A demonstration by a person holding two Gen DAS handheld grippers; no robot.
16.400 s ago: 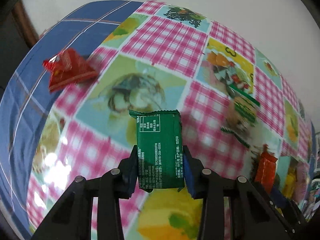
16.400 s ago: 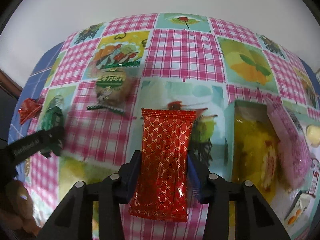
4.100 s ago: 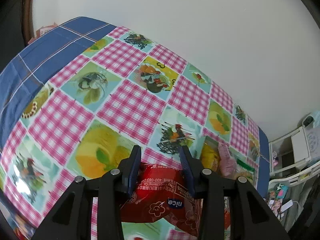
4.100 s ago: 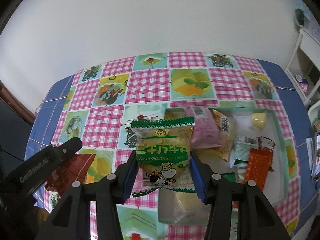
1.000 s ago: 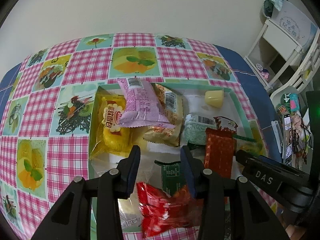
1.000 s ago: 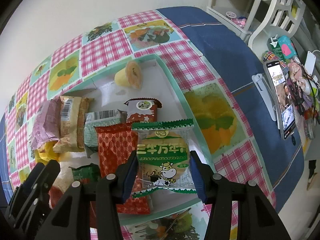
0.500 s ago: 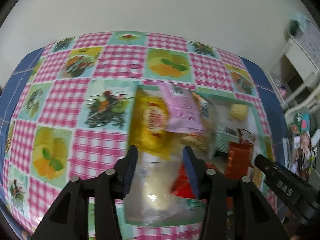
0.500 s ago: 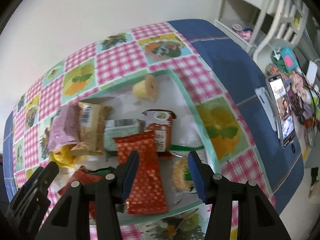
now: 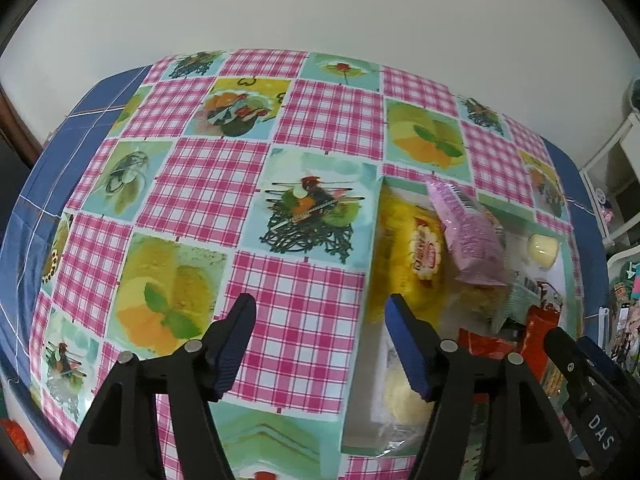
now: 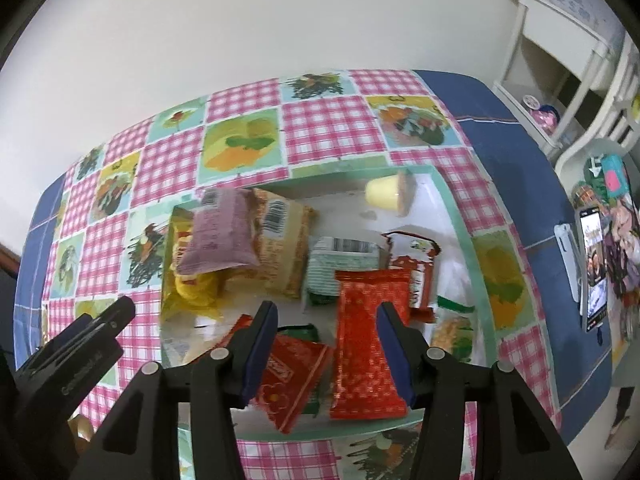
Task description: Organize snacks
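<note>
One tray (image 10: 460, 216) holds about ten snack packets: two red (image 10: 370, 344), two green (image 10: 344, 258), one pink (image 10: 222, 236), one yellow (image 10: 192, 292), one jelly cup (image 10: 386, 192).

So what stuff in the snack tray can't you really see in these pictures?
- Green packet: right wrist view, mostly hidden under the red packet and a right gripper finger.
- Cow-print snack: right wrist view, blurred and half behind the long red wrapper.
- Tray near side: left wrist view, covered by the left gripper and the other gripper's arm.
- Packet lettering: too small and blurred in both views.
</note>
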